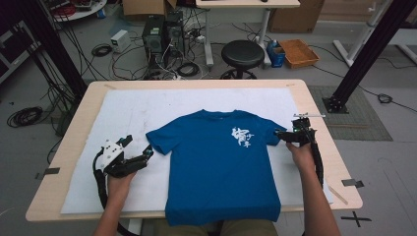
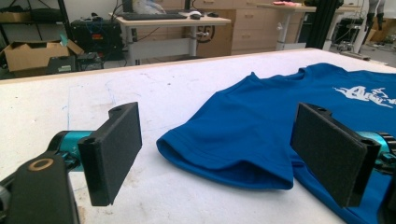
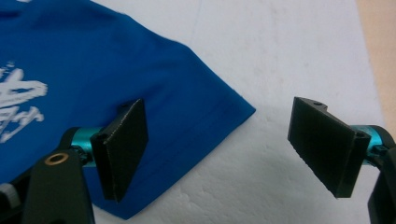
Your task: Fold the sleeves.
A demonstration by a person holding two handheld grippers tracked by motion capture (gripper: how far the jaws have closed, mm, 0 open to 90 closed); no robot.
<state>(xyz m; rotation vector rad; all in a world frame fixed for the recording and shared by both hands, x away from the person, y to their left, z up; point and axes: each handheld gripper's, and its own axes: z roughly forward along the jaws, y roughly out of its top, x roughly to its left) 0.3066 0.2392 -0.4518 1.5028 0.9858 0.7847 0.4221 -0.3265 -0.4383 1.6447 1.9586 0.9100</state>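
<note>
Shirt (image 1: 219,167) lies flat and unfolded on the white mat (image 1: 123,113), no fold made: left gripper (image 2: 215,154) gapes wide at one sleeve (image 2: 224,149), right gripper (image 3: 217,149) straddles the other sleeve (image 3: 205,112) unclenched, so grasping and folding remain.

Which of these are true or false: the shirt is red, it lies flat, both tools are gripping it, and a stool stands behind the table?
1. The T-shirt is red. False: it is blue with white print.
2. It lies spread flat, front up. True.
3. Both tools grip it. False: the left tool and right tool stand open at the sleeves, nothing pinched.
4. A black stool stands beyond the table. True.
</note>
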